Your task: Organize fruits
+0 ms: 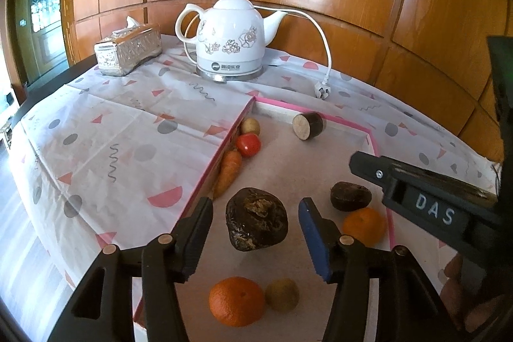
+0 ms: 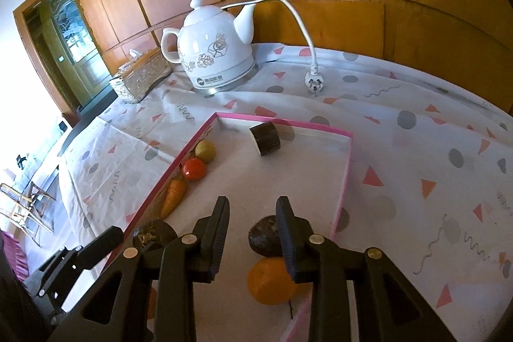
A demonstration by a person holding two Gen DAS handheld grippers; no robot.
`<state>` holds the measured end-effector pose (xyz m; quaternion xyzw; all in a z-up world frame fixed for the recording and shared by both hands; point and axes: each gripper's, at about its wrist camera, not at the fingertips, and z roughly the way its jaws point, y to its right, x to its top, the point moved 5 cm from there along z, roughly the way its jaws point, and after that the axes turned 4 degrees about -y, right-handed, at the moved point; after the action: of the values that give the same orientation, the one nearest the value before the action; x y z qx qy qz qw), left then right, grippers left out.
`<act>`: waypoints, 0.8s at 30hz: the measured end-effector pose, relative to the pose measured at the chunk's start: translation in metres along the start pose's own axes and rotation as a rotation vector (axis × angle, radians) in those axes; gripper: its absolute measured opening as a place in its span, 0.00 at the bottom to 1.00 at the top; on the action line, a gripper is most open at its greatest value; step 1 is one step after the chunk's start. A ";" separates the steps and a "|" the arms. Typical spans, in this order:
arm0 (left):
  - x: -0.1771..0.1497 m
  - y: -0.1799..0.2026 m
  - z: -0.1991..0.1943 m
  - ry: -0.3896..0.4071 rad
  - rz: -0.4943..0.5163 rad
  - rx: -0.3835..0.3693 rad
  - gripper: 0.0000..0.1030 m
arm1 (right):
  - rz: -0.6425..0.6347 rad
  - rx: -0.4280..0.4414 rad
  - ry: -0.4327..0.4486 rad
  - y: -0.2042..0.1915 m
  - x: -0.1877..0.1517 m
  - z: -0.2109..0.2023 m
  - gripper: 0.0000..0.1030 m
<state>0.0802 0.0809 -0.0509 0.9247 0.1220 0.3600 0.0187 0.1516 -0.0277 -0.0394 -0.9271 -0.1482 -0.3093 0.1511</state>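
Note:
A pink-rimmed tray [image 1: 349,124] holds the produce. My left gripper [image 1: 256,210] is open, its fingers either side of a big dark lumpy root [image 1: 256,218] without touching it. Near me lie an orange [image 1: 236,301] and a small potato [image 1: 282,294]. Along the left rim are a carrot [image 1: 228,172], a tomato [image 1: 248,144] and a small potato [image 1: 250,126]. A cut dark stick piece [image 1: 309,125] lies at the far rim. My right gripper [image 2: 251,207] is open and empty above the tray, beside a small dark root [image 2: 264,234] and another orange [image 2: 271,281].
A white electric kettle [image 1: 229,37] stands at the back with its cord and plug [image 1: 322,92] on the patterned tablecloth [image 1: 128,133]. A silver tissue box [image 1: 128,48] sits at the back left. Wood panelling closes off the far side.

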 end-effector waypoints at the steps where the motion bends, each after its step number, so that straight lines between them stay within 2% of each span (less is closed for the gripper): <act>1: 0.000 0.000 -0.001 0.004 0.001 0.002 0.57 | -0.002 -0.009 0.006 0.000 -0.002 -0.002 0.30; 7: -0.001 -0.002 -0.009 0.022 -0.002 0.012 0.70 | -0.021 -0.065 0.047 0.003 -0.011 -0.019 0.32; 12: 0.000 -0.001 -0.018 0.045 0.004 0.012 0.77 | -0.029 -0.123 0.093 0.007 -0.022 -0.036 0.34; 19: -0.004 0.006 -0.035 0.088 0.009 -0.007 0.99 | -0.037 -0.213 0.140 0.015 -0.048 -0.058 0.34; 24: -0.008 0.015 -0.042 0.093 0.034 -0.012 1.00 | -0.030 -0.226 0.134 0.020 -0.060 -0.061 0.34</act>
<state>0.0496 0.0624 -0.0238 0.9088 0.1049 0.4037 0.0122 0.0804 -0.0795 -0.0334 -0.9131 -0.1158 -0.3877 0.0509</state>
